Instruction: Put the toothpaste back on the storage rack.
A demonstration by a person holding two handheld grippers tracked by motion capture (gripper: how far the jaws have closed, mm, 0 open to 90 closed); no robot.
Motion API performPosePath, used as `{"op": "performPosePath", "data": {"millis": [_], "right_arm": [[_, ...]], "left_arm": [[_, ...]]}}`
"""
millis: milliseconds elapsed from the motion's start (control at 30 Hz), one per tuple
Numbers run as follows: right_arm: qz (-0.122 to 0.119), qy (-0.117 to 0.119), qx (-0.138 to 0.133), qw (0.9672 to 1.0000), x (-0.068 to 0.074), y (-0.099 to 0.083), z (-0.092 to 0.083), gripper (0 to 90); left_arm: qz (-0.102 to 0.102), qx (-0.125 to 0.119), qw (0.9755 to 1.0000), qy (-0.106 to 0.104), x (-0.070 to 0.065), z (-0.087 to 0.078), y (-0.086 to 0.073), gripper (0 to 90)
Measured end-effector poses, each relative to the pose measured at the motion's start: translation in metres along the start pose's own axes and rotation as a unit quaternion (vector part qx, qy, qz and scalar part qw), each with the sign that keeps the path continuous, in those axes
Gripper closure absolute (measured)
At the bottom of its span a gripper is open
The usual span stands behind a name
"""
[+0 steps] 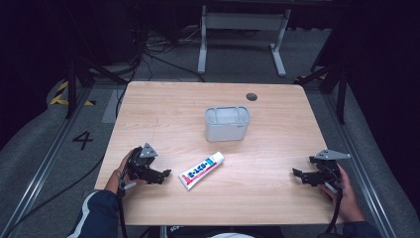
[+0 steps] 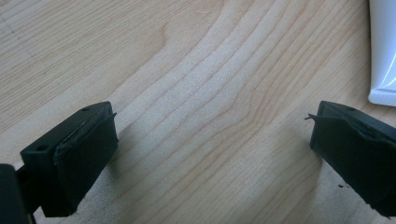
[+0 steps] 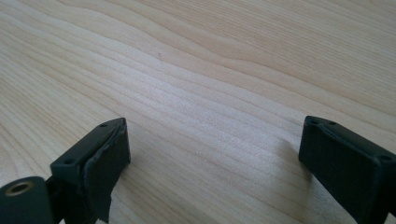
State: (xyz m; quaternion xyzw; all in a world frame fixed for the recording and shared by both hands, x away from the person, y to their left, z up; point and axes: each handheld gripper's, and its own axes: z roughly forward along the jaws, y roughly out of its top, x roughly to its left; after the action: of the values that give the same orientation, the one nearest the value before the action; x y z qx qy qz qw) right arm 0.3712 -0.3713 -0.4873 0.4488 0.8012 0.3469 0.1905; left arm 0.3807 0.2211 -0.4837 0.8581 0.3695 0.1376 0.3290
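on the wooden table (image 1: 277,198), seen from the high view, my left gripper (image 1: 159,174) rests near the front left edge with its jaws pointing toward the toothpaste tube (image 1: 201,170), which lies flat and slanted just beside it, cap end up toward the translucent plastic container (image 1: 227,123) standing farther back at the middle. my right gripper (image 1: 298,174) sits well apart at the front right edge, aimed inward across bare wood. from above i can make out both hands, a dark sleeve, and the small dark round spot (image 1: 251,96) near the far edge, but the jaw gaps are too small to judge there. looking along my left gripper (image 2: 212,135), the jaws stand wide with only wood grain between them, and a white edge of the toothpaste tube (image 2: 383,51) shows at the upper right. looking along my right gripper (image 3: 212,140), the jaws are likewise spread wide over plain wood, gripping nothing.
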Motion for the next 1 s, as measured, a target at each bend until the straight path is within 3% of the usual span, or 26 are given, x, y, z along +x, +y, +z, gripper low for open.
{"op": "performPosePath", "data": {"millis": [333,500,633,833,867,1000], "right_arm": [[0.001,0.000,0.000,1.0000,0.0000,0.0002,0.0002,8.8],[0.000,0.002,0.001,1.0000,-0.0005,0.0004,0.0003,8.7],[-0.033,0.032,0.011,0.9989,-0.0040,0.0002,-0.0023,8.7],[-0.054,0.051,0.021,0.9970,-0.0066,0.0027,-0.0028,10.1],[-0.059,0.055,0.022,0.9965,-0.0070,0.0038,-0.0025,11.4],[-0.092,0.074,0.035,0.9924,-0.0067,0.0092,-0.0035,16.8]], "left_arm": [[0.001,0.003,1.0000,0.004,0.0019,-0.0030,-0.0025,1.0],[-0.009,0.003,0.9999,0.006,0.0005,-0.0032,-0.0032,0.5],[-0.003,0.002,1.0000,0.003,0.0015,-0.0040,-0.0042,0.5],[0.003,0.003,1.0000,-0.002,0.0037,-0.0061,-0.0061,0.5],[0.011,0.005,0.9999,0.003,0.0047,-0.0069,-0.0060,0.5],[0.001,0.004,1.0000,-0.001,0.0038,-0.0070,-0.0071,0.5]]}}
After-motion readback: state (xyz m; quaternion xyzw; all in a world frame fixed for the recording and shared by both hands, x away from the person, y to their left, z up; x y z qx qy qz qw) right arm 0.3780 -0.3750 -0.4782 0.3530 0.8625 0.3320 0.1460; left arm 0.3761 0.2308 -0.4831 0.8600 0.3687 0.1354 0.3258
